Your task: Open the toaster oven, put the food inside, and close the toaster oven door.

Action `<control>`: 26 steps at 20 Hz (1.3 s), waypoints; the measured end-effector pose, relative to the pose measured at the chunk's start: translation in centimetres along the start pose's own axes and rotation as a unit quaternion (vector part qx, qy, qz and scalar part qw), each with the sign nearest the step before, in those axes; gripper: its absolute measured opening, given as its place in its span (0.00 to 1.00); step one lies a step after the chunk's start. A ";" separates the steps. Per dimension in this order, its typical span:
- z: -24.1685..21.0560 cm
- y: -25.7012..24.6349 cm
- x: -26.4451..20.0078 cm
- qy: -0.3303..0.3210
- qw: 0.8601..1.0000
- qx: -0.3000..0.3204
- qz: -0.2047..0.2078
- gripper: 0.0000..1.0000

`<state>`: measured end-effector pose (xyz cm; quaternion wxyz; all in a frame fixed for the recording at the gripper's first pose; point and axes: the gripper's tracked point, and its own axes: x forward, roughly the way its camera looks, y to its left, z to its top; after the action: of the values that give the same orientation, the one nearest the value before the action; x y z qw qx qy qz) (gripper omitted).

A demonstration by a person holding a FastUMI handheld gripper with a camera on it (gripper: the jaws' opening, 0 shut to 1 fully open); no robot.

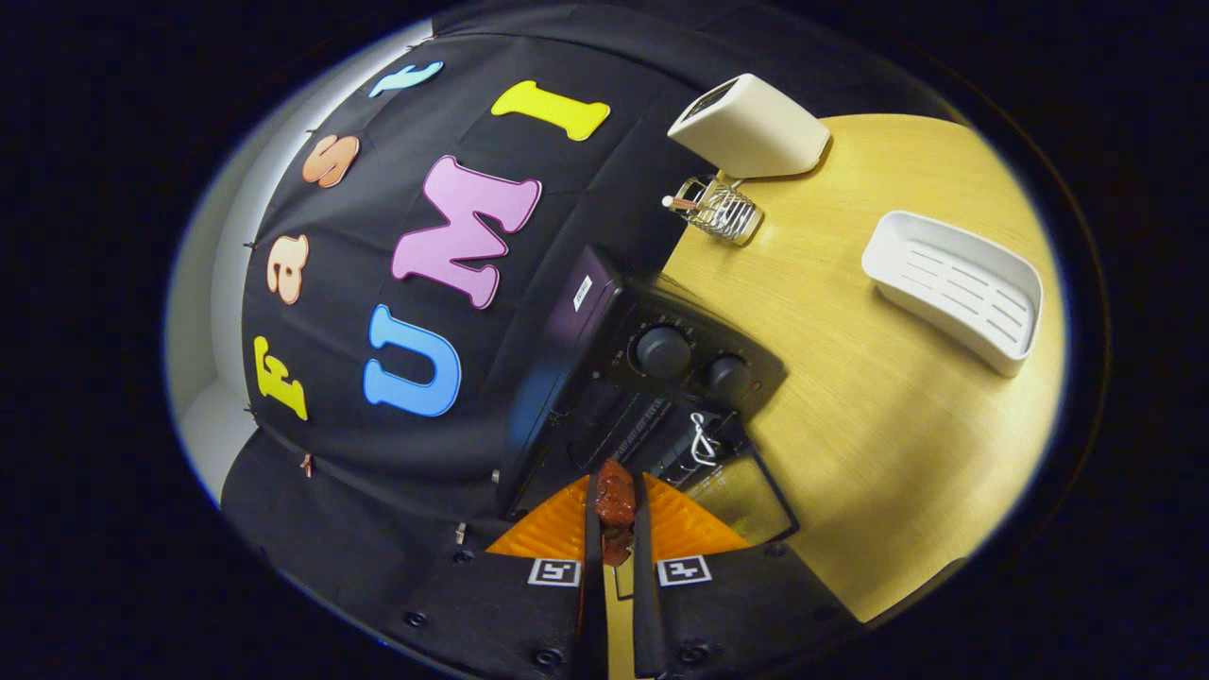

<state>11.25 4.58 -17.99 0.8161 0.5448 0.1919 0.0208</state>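
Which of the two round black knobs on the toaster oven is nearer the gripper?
The smaller-looking knob, set toward the white slotted tray. It lies closer to the gripper, shut on the reddish-brown food piece, than the other knob beside the booth wall.

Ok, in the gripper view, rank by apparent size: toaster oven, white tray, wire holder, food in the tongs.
1. Toaster oven, door open.
2. White tray, though it lies farther off.
3. Wire holder.
4. Food, clamped between the tongs; being nearest, it's likely smaller still.
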 end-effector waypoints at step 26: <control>-2.6 -1.3 10.0 -0.114 0.990 -0.081 -0.032 0.50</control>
<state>19.41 8.72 -22.95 0.8745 0.4689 0.1128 -0.0522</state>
